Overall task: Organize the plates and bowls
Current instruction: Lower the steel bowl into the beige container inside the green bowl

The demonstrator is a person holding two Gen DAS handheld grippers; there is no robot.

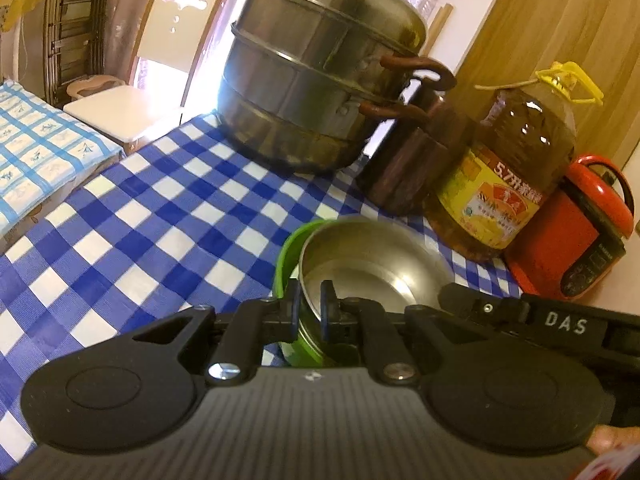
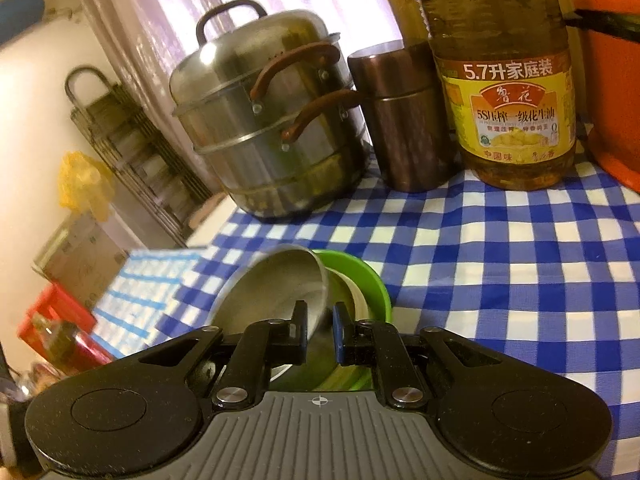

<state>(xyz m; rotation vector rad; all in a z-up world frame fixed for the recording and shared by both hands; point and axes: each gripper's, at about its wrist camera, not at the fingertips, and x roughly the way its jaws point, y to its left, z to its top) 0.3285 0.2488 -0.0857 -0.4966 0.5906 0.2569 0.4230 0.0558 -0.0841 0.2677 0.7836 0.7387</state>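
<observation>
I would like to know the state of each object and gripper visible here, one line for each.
Left gripper: shut on the steel bowl's rim.
Right gripper: shut on the steel bowl's rim.
Steel bowl: tilted, empty, nested in the green bowl.
Green bowl: on the tablecloth, holding other bowls.
Steamer pot: lid on.
Oil bottle: upright, mostly full.

Two bowls: one steel bowl point(image 1: 372, 264) and one green bowl point(image 1: 286, 268). One tiered steamer pot point(image 1: 320, 72), one copper canister point(image 1: 416, 156), one oil bottle point(image 1: 512, 168), one red cooker point(image 1: 576, 232). One white chair point(image 1: 160, 76).
</observation>
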